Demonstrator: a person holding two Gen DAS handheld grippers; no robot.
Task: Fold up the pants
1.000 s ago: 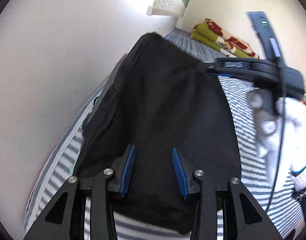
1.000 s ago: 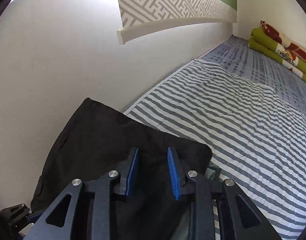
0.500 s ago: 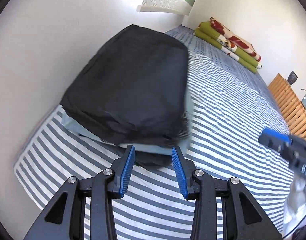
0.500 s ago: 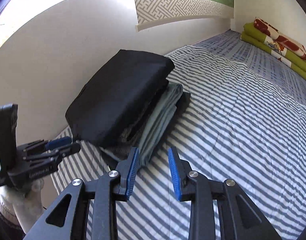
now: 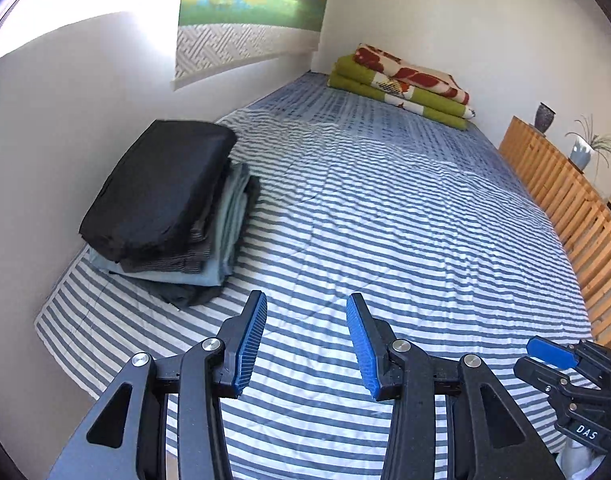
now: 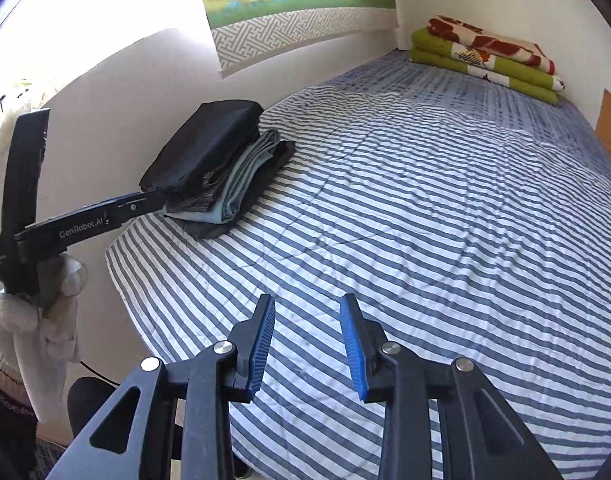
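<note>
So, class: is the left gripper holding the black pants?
No: the left gripper is open and empty; the black pants top the stack.

Home bedroom. Wide bed (image 5: 385, 216) under blue-and-white striped cover fills most of view, set against white wall on left. Stack of folded clothes (image 5: 173, 216) sits on bed's near left corner, black piece on top. Folded green and red-patterned blankets (image 5: 401, 84) lie at far end. Landscape wall hanging (image 5: 249, 12) with patterned lower border on left wall. Wooden slatted cabinet (image 5: 569, 200) along right side carries dark vase (image 5: 544, 117) and potted plant (image 5: 589, 146).
</note>
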